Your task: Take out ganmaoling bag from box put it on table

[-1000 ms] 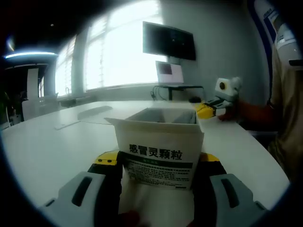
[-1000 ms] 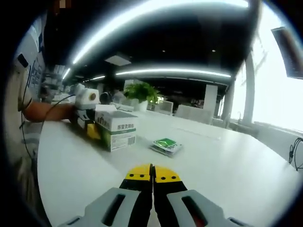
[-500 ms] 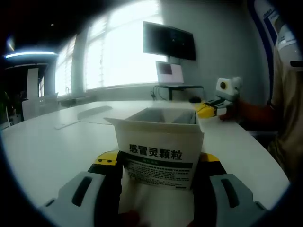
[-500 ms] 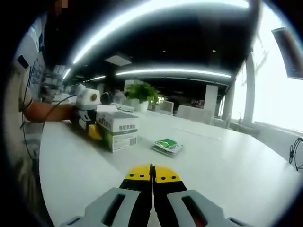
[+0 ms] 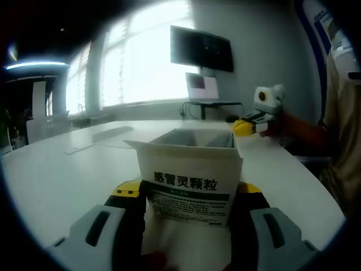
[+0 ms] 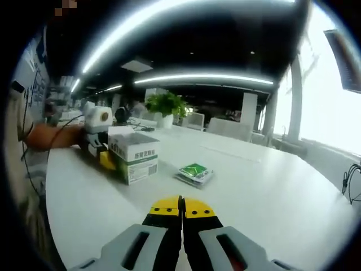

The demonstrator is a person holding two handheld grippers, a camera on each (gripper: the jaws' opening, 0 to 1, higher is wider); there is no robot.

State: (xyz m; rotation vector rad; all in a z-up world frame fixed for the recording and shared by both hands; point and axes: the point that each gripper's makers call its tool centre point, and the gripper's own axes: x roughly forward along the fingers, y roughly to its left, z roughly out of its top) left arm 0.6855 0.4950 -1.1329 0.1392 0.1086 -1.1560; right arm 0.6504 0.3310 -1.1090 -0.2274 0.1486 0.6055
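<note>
The white and green ganmaoling box (image 5: pixel 189 182) stands on the white table (image 5: pixel 67 169), its top flaps open, and my left gripper (image 5: pixel 186 209) is shut on its sides. In the right gripper view the same box (image 6: pixel 134 157) sits at the left with my left gripper (image 6: pixel 100 148) behind it. A green ganmaoling bag (image 6: pixel 194 171) lies flat on the table (image 6: pixel 271 186) to the right of the box. My right gripper (image 6: pixel 181 210) is shut on nothing, raised above the table. From the left gripper view it shows at the right as a yellow-tipped gripper (image 5: pixel 246 126).
A person's arm (image 5: pixel 307 130) and torso stand at the right. A monitor (image 5: pixel 201 49) and a laptop (image 5: pixel 202 88) sit at the far table edge under the windows. A potted plant (image 6: pixel 166 107) and chairs are in the background.
My right gripper has lifted a little and moved, so its view has shifted slightly. The box and my left gripper have not moved.
</note>
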